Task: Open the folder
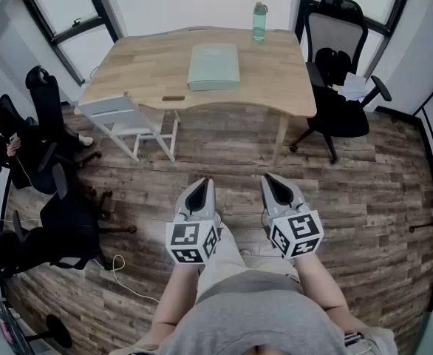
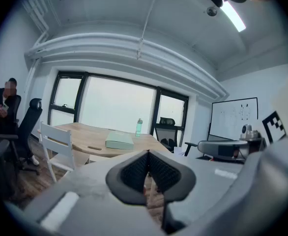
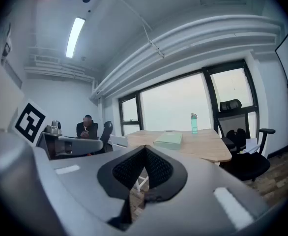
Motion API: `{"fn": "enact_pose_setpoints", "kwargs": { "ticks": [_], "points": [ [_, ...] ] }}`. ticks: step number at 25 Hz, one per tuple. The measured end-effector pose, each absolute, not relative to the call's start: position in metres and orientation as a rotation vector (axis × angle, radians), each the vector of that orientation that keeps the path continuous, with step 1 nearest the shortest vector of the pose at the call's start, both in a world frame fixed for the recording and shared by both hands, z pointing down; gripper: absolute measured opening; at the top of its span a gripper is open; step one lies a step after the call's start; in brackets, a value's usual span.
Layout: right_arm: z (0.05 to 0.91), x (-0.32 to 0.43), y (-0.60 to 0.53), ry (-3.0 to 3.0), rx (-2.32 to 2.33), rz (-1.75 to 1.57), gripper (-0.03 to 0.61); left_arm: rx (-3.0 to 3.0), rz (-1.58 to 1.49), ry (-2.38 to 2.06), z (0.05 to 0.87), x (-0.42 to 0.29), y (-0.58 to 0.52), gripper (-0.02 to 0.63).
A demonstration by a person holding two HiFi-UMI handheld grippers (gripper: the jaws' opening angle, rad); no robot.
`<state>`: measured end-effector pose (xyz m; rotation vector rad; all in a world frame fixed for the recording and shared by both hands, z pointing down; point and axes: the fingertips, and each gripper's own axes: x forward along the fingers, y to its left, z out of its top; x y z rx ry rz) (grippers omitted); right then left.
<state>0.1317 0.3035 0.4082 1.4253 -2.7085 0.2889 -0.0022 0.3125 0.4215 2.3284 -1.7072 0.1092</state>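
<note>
Bright daylight from blown-out windows [image 2: 117, 107], ceiling strip light [image 3: 75, 36] glowing, strong fisheye bending at edges, dark vignetted corners, close foreground soft.

You'll find nothing legible: the whiteboard's [image 2: 235, 117] marks are too faint, and the folder [image 1: 213, 66] is too small.

From the head, looks steeply down past the left gripper [image 1: 202, 185] and right gripper [image 1: 270, 177], close below, to the wooden table [image 1: 275, 69] well ahead. From each gripper, faces nearly level along closed jaws toward that table; shares green folder [image 1: 213, 66], bottle [image 1: 258, 21], windows [image 1: 63, 3] with the head view.
</note>
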Motion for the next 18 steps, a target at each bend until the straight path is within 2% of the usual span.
{"fn": "enact_pose_setpoints", "kwargs": {
  "ticks": [18],
  "points": [
    [0.408, 0.122, 0.304, -2.778, 1.302, 0.358, -0.002, 2.297, 0.141, -1.755, 0.42, 0.0, 0.318, 0.003]
  ]
}}
